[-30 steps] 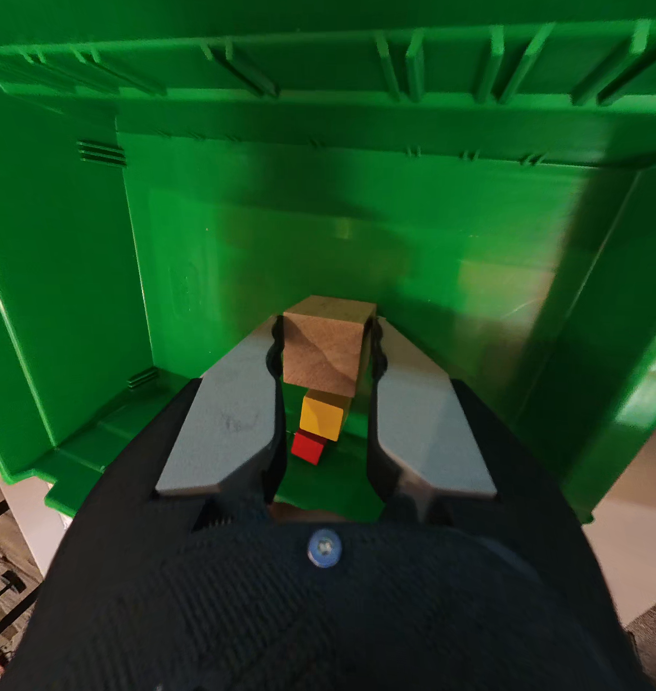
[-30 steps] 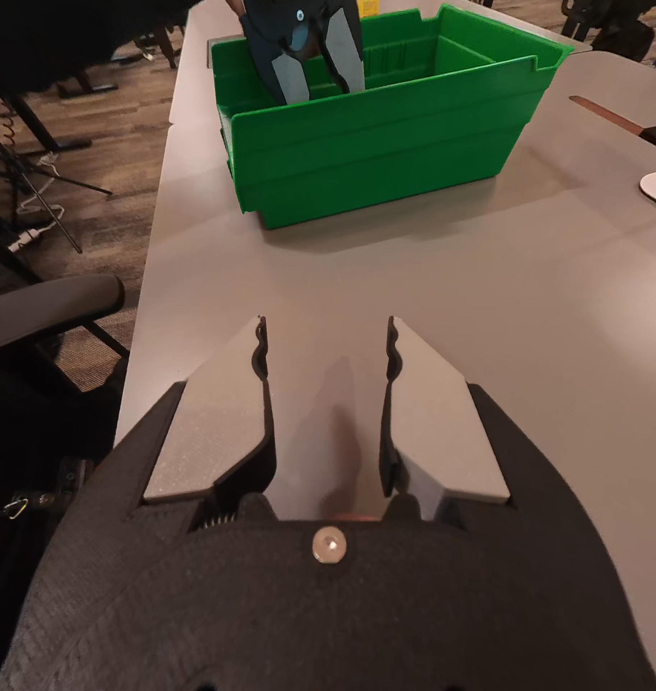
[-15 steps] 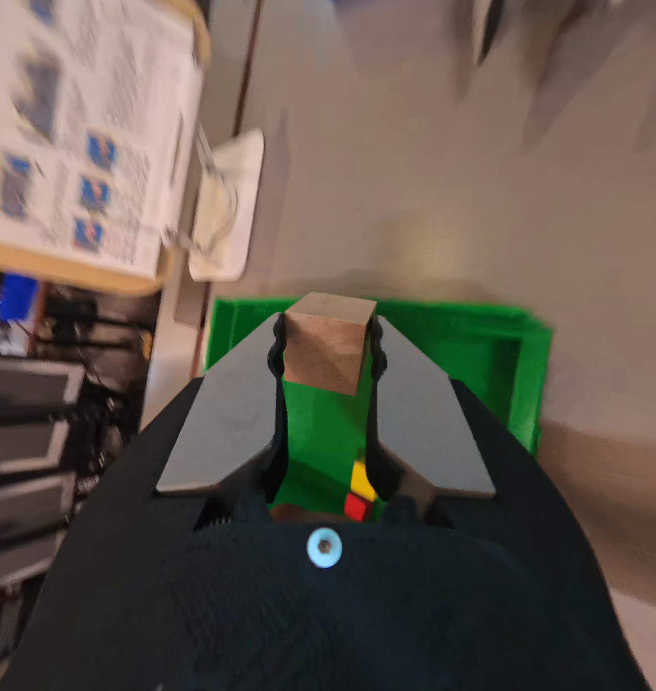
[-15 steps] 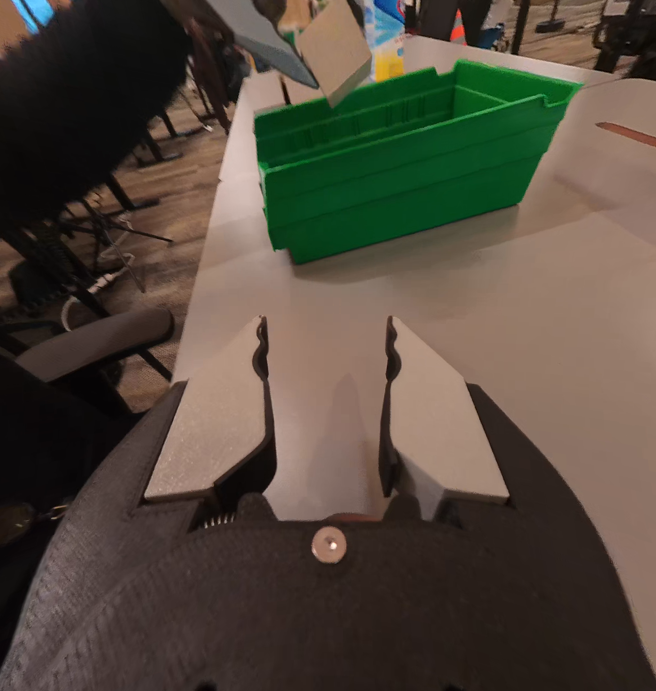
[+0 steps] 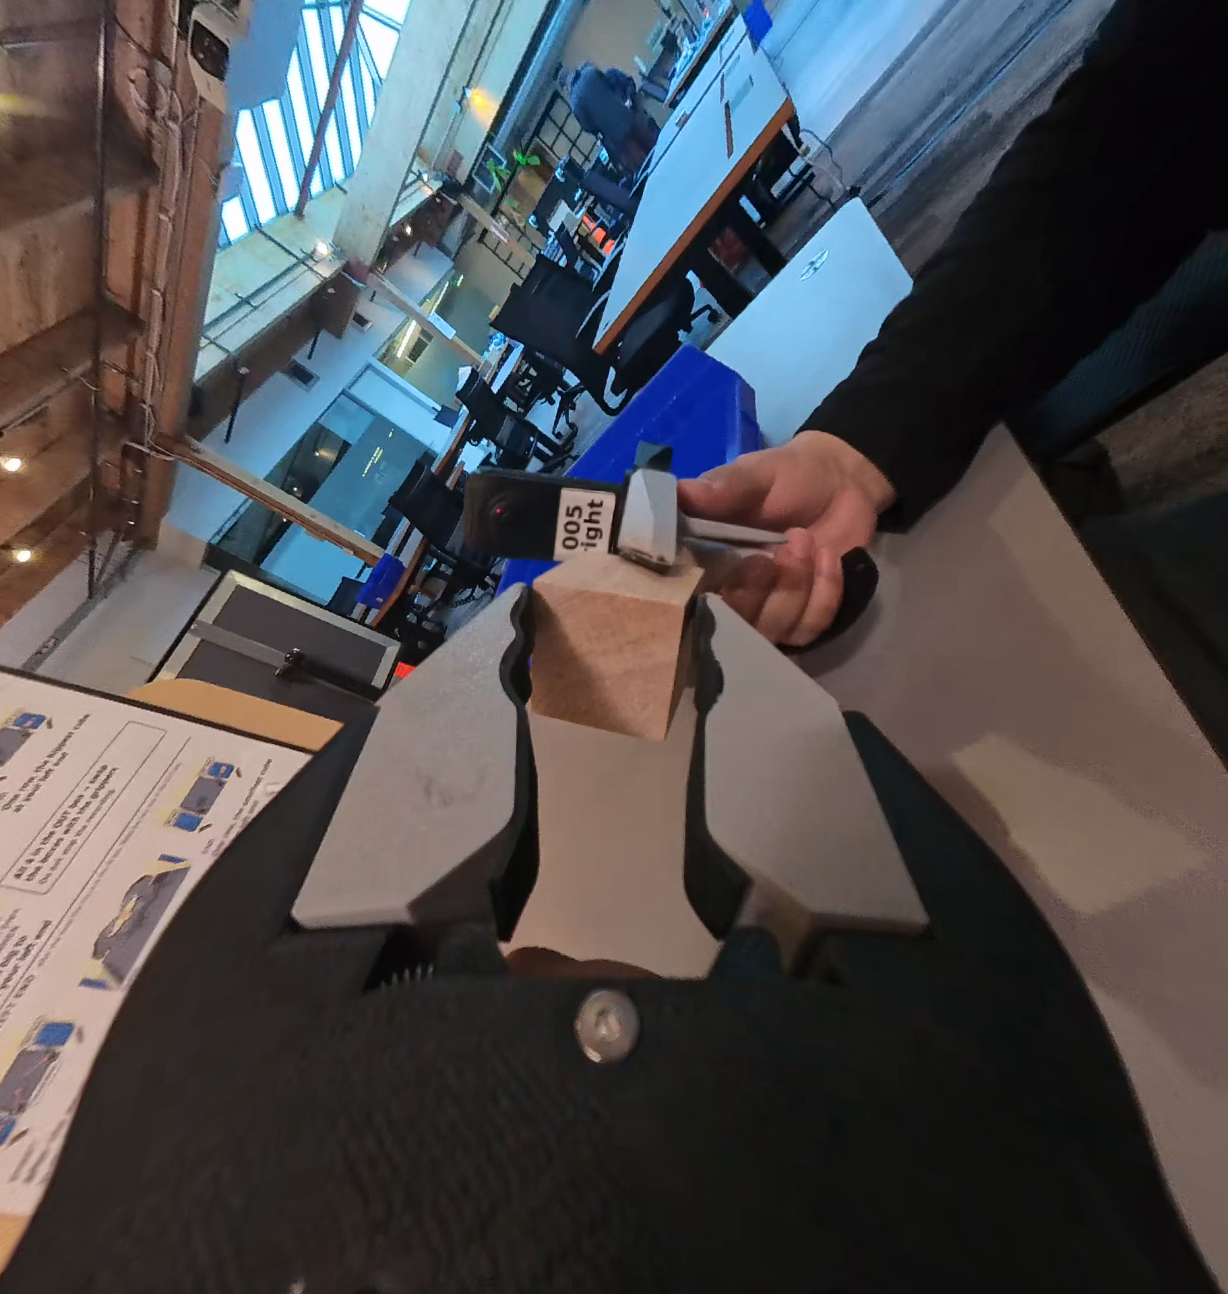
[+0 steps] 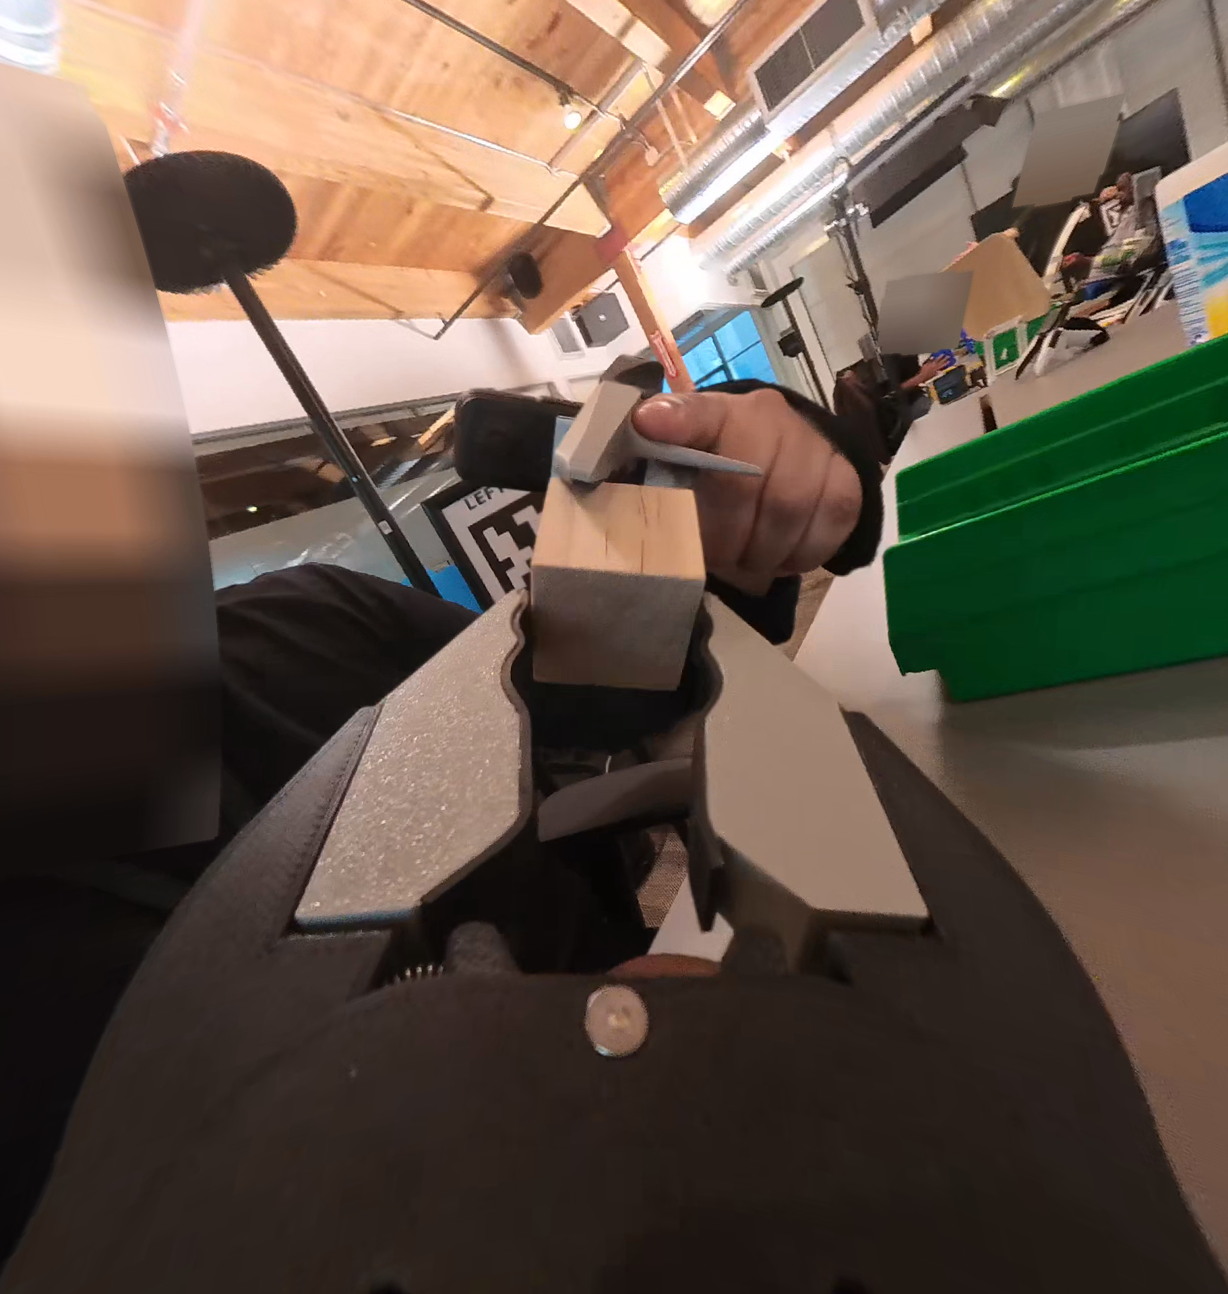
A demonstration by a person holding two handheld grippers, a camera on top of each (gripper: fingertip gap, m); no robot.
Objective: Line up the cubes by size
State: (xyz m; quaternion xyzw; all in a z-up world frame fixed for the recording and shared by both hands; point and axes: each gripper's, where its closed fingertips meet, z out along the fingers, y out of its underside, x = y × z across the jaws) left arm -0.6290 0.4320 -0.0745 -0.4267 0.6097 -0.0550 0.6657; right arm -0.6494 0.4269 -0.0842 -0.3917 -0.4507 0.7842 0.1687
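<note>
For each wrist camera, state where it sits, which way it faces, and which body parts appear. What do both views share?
Left wrist view: on the left gripper, looking along its fingers past the wooden cube toward the right hand.
Right wrist view: on the right gripper, facing the left hand, green bin at right.
Shared: the cube, clamped by both grippers.

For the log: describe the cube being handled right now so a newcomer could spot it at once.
Start at the grey table with the green bin on it. Just off the bin, the left gripper and the right gripper meet nose to nose, both closed on one wooden cube. It is plain, unpainted pale wood, and the only cube in view.
</note>
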